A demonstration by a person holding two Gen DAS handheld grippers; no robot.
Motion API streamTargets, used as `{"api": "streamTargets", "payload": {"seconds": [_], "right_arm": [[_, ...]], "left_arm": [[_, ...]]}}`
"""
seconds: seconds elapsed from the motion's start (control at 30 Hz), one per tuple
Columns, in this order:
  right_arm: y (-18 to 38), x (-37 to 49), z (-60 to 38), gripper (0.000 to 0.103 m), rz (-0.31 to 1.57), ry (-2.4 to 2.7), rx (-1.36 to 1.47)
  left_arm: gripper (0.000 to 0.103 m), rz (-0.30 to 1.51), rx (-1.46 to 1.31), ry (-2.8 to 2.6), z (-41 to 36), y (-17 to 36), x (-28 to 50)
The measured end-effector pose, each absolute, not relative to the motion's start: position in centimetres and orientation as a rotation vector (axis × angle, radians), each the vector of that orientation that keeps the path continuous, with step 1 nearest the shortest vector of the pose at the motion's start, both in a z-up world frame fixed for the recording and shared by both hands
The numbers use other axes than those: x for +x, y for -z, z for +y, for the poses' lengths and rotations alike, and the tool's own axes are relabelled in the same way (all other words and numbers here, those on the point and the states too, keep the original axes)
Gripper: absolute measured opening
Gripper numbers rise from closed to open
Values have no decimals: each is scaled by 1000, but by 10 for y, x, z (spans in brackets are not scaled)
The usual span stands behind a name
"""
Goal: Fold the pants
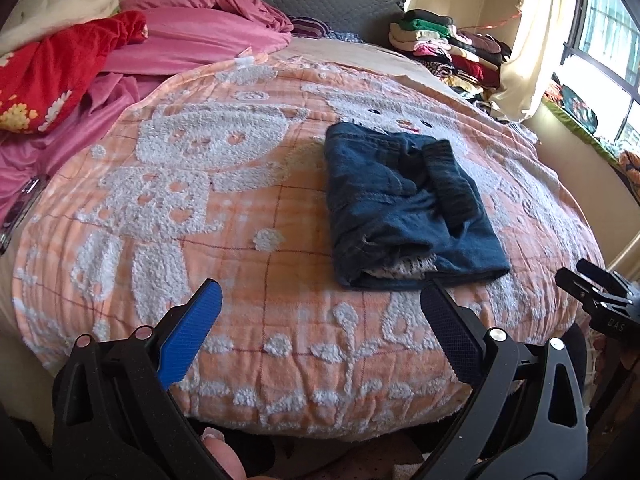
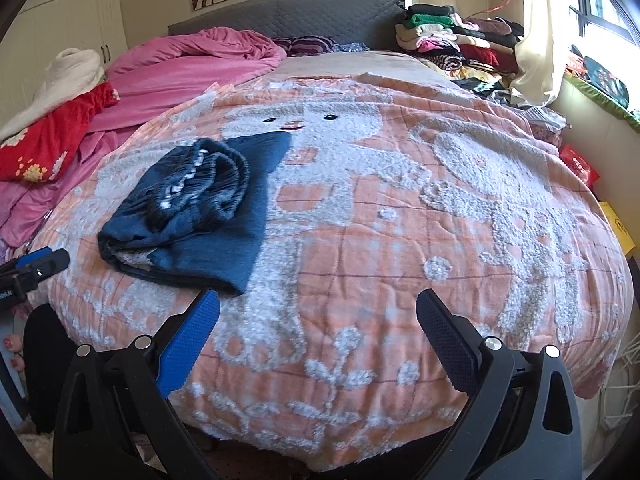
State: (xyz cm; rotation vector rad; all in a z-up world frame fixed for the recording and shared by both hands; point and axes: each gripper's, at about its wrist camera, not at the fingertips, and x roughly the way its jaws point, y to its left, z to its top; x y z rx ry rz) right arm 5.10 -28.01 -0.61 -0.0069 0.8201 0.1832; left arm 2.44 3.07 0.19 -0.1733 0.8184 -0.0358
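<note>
Dark blue denim, the pants (image 1: 408,204) lie folded into a compact bundle on the peach-and-white blanket (image 1: 240,208) that covers the bed, seen from the left wrist a little right of centre. The elastic waistband is turned up on top of the bundle, and a strip of pale lining shows at its near edge. The left claw (image 1: 320,304) hangs over the near part of the blanket with its jaws spread wide and nothing between them; the black fingertip sits just beside the near edge of the pants, and whether it touches the cloth cannot be told. The right claw (image 1: 596,292) shows at the right edge, apart from the bundle. A pink duvet (image 1: 192,28) and a red flowered cloth (image 1: 52,72) are heaped at the far left, and a stack of folded clothes (image 1: 448,48) stands by the window.

From the right wrist, the pants (image 2: 192,216) sit left of centre on the blanket (image 2: 400,240), with the gathered waistband uppermost. The right claw (image 2: 318,312) is wide open and empty, its blue fingertip near the bundle's near corner. The left claw (image 2: 36,266) pokes in from the left edge, just beside the pants.
</note>
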Motion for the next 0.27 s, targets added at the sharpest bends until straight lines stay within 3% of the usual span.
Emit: {"api": "streamTargets", "payload": {"seconds": [0.27], "right_arm": [[12, 153, -431, 98, 849, 152, 4]], "left_arm": [[93, 928, -193, -273, 151, 23, 147]]}}
